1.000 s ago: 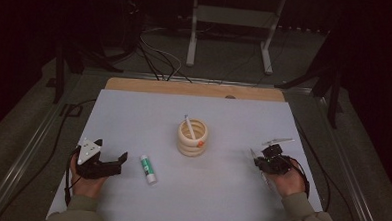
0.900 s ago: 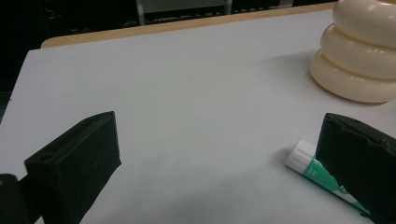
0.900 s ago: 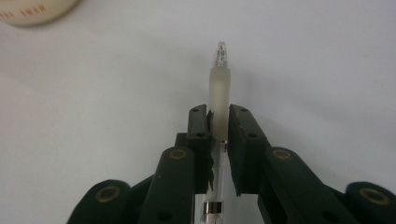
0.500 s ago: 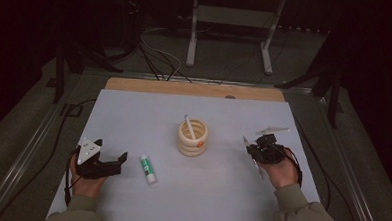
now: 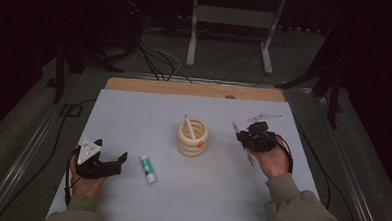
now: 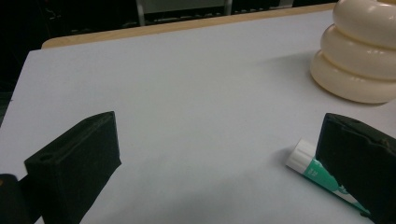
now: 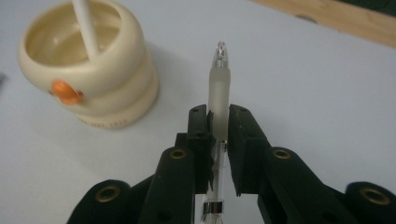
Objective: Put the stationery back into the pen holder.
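Right gripper (image 7: 218,122): I hold its jaws pinched on a frosted clear pen (image 7: 219,88), tip pointing away from me, lifted off the table (image 5: 133,118).
Left gripper (image 6: 219,154): my jaws stand spread with nothing between them, low over the table.
Pen holder (image 5: 193,137): cream, three stacked rings, mid-table just left of my right gripper; a white pen (image 5: 188,124) leans inside.
Glue stick (image 5: 148,168): green and white, lying flat beside my left gripper's far jaw.
In the way: nothing between pen and holder.
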